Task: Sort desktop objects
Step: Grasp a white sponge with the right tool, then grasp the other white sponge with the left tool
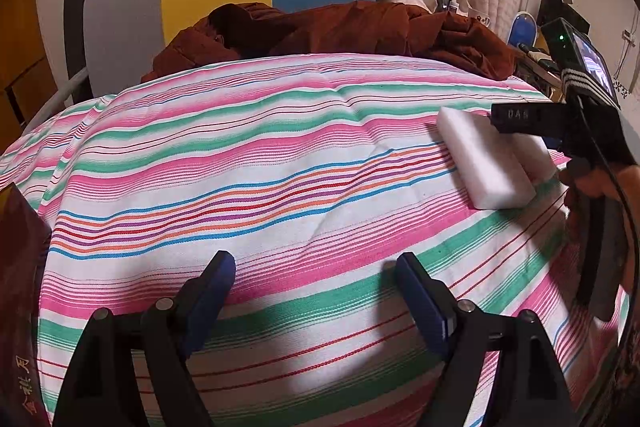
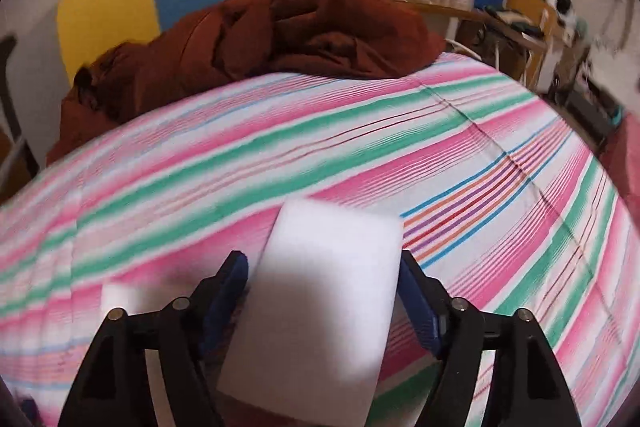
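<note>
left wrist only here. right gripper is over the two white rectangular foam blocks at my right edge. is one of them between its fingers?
Observer: Yes. In the right wrist view, one white rectangular foam block sits between the fingers of the right gripper.
Operator: clamped?
Observer: Cannot tell. The block meets the right finger, but a sliver of the pink-and-green striped bedsheet shows beside the left finger, and the frame is blurred.
Operator: and the other block?
Observer: The second white foam block lies on the sheet to the left, outside the fingers.
</note>
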The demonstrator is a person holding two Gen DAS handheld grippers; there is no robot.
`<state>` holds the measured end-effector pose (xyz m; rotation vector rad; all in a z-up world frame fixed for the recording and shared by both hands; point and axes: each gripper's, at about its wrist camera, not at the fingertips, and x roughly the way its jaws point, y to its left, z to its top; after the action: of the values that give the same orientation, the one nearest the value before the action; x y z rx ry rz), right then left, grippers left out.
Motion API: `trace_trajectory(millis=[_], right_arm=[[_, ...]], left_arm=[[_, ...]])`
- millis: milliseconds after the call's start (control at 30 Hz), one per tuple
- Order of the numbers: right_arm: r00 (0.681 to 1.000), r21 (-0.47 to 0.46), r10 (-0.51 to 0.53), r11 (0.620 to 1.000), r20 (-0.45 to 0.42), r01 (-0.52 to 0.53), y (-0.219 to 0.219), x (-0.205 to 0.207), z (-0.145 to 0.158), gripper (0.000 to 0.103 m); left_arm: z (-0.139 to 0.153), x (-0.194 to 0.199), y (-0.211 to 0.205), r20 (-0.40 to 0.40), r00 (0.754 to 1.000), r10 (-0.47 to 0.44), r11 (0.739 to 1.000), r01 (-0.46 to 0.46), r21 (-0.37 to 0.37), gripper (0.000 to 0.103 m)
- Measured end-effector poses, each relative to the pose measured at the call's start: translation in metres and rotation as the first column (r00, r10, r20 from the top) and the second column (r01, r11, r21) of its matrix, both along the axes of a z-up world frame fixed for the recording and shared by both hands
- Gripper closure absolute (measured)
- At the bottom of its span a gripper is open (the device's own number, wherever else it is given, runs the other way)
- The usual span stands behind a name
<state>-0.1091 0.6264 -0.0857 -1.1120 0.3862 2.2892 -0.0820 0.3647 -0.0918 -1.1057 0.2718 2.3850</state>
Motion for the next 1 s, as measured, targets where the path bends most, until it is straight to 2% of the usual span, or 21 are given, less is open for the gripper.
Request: trace_trajectory(millis=[300, 400, 467, 633, 733, 867, 1000], right_arm=[[0.991, -0.009, 0.131, 0.991, -0.01, -0.131, -0.056, 0.01, 0.0, 0.034], [0.985, -0.011, 0.175, 0.985, -0.004, -0.175, -0.075, 0.016, 0.002, 0.034], [0.98, -0.017, 0.198, 0.98, -0.004, -0.198, -0.09, 0.024, 0.002, 0.034], [0.97, -0.04, 0.241, 0.97, -0.022, -0.241, -0.113, 0.042, 0.004, 0.034], [0.975, -0.036, 0.222, 0.974, -0.024, -0.223, -0.124, 0.056, 0.005, 0.032], [0.984, -0.095, 0.159, 0.981, -0.084, -0.167, -0.124, 0.08, 0.008, 0.028], [0.985, -0.062, 0.146, 0.986, -0.091, -0.152, -0.133, 0.096, 0.007, 0.028]], left_arm=[[0.002, -0.001, -0.005, 0.01, 1.0, -0.002, 0.999, 0.001, 0.035, 0.019], [0.004, -0.002, -0.013, 0.024, 1.0, 0.001, 0.996, -0.003, 0.088, 0.019], [0.007, -0.004, -0.024, 0.045, 0.999, 0.018, 0.989, -0.025, 0.149, 0.02], [0.009, -0.003, -0.052, 0.104, 0.994, 0.031, 0.953, -0.061, 0.298, 0.02], [0.01, -0.001, -0.057, 0.117, 0.993, 0.029, 0.942, -0.067, 0.33, 0.02], [0.016, -0.001, -0.056, 0.128, 0.991, 0.026, 0.939, -0.068, 0.337, 0.021], [0.024, -0.001, -0.044, 0.124, 0.992, -0.005, 0.932, -0.041, 0.361, 0.021]])
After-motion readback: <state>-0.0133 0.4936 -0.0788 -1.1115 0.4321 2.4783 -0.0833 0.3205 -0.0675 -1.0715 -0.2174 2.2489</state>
